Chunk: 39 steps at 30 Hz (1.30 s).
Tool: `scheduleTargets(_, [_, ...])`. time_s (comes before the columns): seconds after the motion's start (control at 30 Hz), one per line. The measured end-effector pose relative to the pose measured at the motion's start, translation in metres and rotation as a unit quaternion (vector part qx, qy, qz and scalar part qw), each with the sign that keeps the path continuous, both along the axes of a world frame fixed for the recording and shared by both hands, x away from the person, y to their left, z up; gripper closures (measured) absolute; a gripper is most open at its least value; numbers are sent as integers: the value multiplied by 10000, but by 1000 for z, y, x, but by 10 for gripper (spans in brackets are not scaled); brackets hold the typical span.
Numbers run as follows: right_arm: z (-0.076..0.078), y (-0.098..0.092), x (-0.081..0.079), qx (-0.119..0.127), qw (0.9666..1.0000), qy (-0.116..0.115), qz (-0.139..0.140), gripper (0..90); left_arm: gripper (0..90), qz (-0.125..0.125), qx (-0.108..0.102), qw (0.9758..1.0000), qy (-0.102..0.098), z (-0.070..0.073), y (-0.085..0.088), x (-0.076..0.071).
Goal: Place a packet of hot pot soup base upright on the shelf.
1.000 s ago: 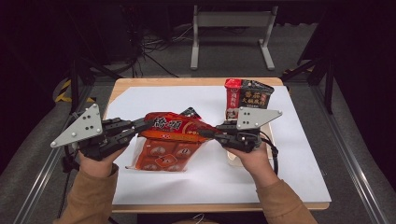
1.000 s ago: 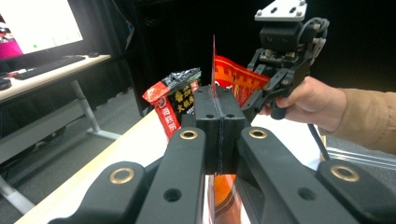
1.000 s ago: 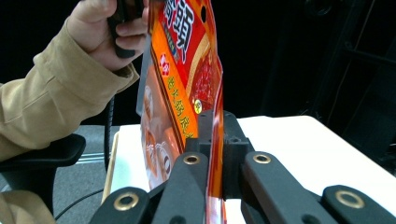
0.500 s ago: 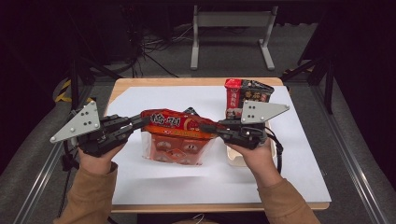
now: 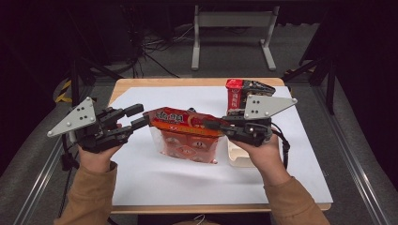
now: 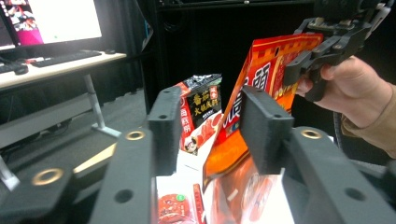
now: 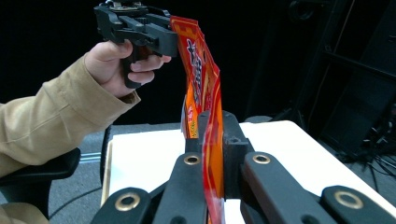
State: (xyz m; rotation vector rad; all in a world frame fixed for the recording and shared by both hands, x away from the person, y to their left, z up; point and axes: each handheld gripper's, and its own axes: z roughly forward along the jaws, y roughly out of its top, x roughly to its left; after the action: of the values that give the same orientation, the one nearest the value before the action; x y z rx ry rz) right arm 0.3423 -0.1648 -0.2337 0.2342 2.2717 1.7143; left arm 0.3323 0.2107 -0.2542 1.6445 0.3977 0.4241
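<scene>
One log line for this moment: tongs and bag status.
left tongs: just opened, bag edge between jaws, not pressed | right tongs: shut on snack bag | bag: lifted above white sheet

We look along the right gripper (image 7: 212, 140) – its two black jaws press tight on the edge of a red and orange bag (image 7: 203, 88). The bag stands on its thin edge and rises up and away from us. At its far top end we see the left gripper (image 7: 175, 39), right at the bag's corner, held by a hand (image 7: 116, 63) in a tan sleeve (image 7: 49, 121). Below lies a white table (image 7: 149, 154).
</scene>
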Motion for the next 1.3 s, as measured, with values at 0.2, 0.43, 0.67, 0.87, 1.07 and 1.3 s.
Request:
scheduleTargets(0.2, [10, -6, 1, -114, 9998, -29, -165, 895, 482, 138, 90, 9998, 74, -3, 1, 6])
scheduleTargets(0.43, [24, -16, 1, -159, 9994, -77, -306, 895, 384, 197, 242, 9993, 180, -8, -1, 14])
scheduleTargets(0.67, [38, -26, 4, -169, 9987, -131, -463, 894, 308, 264, 414, 9980, 386, -14, -3, 24])
scheduleTargets(0.87, [46, -33, 7, -214, 9977, -186, -609, 895, 269, 294, 538, 9972, 431, -19, -6, 29])
scheduleTargets(1.07, [53, -44, 10, -237, 9961, -226, -818, 895, 219, 340, 605, 9962, 519, -23, -7, 34])
scheduleTargets(1.3, [57, -58, 15, -233, 9942, -241, -1020, 894, 194, 381, 693, 9949, 633, -28, -8, 39])
